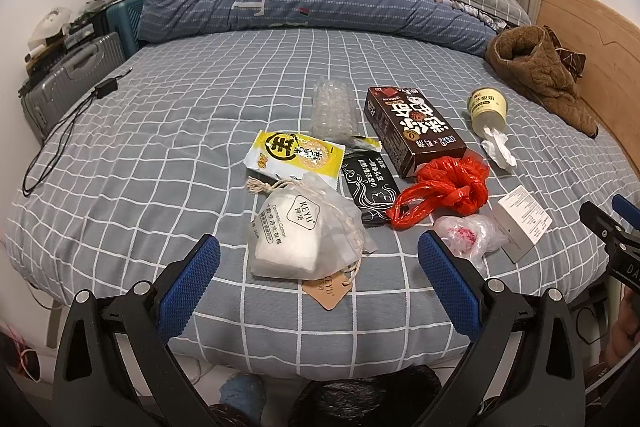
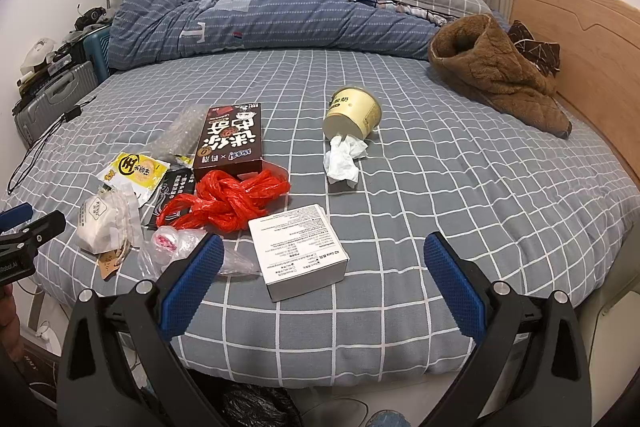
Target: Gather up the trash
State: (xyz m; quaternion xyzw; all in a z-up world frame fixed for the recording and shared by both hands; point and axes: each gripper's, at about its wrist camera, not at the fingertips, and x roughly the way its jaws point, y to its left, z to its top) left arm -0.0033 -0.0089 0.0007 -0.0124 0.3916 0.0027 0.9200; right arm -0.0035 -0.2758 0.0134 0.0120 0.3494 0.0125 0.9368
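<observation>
Trash lies uncollected on the bed: cotton-pad pouch, red bag, white box, yogurt cup. Left gripper and right gripper hover spread, empty; nothing appears gathered yet.

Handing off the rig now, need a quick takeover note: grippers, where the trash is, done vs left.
Left gripper: open, empty, hovering before the cotton pad pouch.
Right gripper: open, empty, white box between its fingers, not gripped.
All on the bed: yellow wrapper, bubble wrap, brown box, black packet, red bag, clear bag, yogurt cup with tissue.
Done: nothing visibly collected. Left: everything.
</observation>
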